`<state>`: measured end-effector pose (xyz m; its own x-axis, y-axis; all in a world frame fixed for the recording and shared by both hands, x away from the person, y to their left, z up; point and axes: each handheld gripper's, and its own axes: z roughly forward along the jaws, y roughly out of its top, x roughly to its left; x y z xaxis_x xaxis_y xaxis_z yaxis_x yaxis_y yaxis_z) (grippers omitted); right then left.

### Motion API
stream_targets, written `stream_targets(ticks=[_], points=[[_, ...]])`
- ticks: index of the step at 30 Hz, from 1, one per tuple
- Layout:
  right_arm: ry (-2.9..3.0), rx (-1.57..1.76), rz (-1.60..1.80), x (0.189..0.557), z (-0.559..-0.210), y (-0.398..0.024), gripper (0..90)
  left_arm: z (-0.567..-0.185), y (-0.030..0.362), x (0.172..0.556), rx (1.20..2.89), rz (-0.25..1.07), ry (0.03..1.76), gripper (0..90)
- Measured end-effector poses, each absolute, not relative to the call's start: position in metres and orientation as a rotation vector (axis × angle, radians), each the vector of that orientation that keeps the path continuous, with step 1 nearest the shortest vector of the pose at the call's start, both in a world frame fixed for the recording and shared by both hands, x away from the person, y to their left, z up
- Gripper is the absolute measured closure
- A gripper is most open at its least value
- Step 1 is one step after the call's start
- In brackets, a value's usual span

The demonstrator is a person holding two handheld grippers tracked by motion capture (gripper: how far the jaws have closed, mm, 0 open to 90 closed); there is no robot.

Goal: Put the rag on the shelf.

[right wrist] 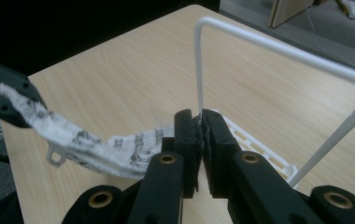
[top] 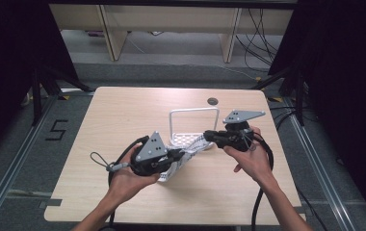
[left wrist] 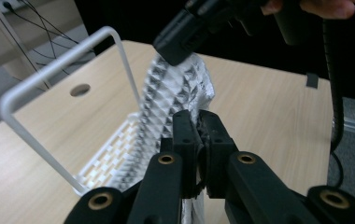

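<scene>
we hold a two-jaw tool in each hand over a pale wooden counter (top: 123, 120), and a strip of white cloth printed with a small grey-black pattern (top: 190, 147) hangs between them. our left tool (top: 178, 155) has its jaws closed on one end of the cloth, and our right tool (top: 209, 136) has its jaws closed on the other end. we judge that the two grips are set at opposite ends so that the cloth can be spread and steered as one piece, probably toward the rack beyond it.

just behind the cloth, and close to the tip of the right tool, stands a white wire rack with a tall hoop handle and a slatted base (top: 171, 126). in the right gripper view its hoop (right wrist: 278, 46) rises directly beyond the jaws, and the slatted base (right wrist: 259, 142) lies just past them.

the cloth itself looks thin and soft. in the left gripper view it (left wrist: 175, 91) climbs from our jaws up to the far tool as a crumpled band, covered in a fine, dense repeat of dark and light marks. in the right gripper view it (right wrist: 96, 149) sags in a shallow curve away from the jaws toward the other tool, and a small loop or tag (right wrist: 55, 155) dangles from its lower edge. we cannot tell whether any part of the cloth touches the rack.
</scene>
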<state>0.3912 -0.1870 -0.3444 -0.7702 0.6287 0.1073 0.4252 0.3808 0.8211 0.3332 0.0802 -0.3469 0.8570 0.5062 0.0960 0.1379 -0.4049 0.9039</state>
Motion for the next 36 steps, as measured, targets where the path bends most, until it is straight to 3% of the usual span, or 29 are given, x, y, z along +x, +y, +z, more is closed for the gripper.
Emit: stream_targets(ticks=[11,36], points=[[2.344,0.861,1.348,0.390,-0.294,-0.190,86.0,-0.299,0.089,0.355,1.910,0.479,0.497,85.9],[2.267,0.945,1.290,0.423,-0.244,-0.197,85.6,-0.266,0.072,0.424,1.857,0.503,0.611,85.7]])
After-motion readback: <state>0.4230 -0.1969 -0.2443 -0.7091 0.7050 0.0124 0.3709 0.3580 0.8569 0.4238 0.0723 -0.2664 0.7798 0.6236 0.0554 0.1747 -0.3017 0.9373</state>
